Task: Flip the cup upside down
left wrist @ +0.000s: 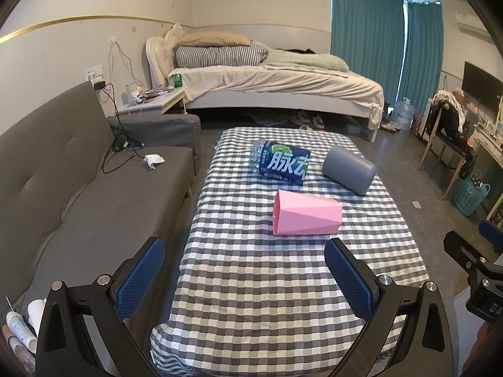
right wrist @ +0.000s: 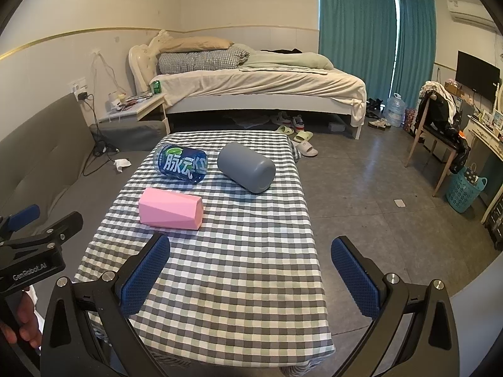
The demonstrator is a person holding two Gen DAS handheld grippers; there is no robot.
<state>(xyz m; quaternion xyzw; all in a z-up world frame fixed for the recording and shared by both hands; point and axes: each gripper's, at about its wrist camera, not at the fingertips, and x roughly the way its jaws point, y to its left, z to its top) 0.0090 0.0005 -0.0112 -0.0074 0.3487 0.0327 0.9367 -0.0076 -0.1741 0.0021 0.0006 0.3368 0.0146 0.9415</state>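
A pink faceted cup [left wrist: 306,216] lies on its side on the checkered table [left wrist: 267,282]; it also shows in the right wrist view [right wrist: 171,209]. A grey cup [left wrist: 349,169] lies on its side behind it, also in the right wrist view [right wrist: 246,167]. My left gripper [left wrist: 245,270] is open and empty, above the table's near half, short of the pink cup. My right gripper [right wrist: 251,267] is open and empty, above the near half of the table [right wrist: 235,282], to the right of the pink cup.
A blue-labelled bottle [left wrist: 281,161] lies on its side at the far left of the table, also in the right wrist view [right wrist: 180,165]. A grey sofa [left wrist: 78,194] runs along the table's left. A bed [left wrist: 267,84], chair [right wrist: 440,125] and teal basket [right wrist: 463,190] stand beyond.
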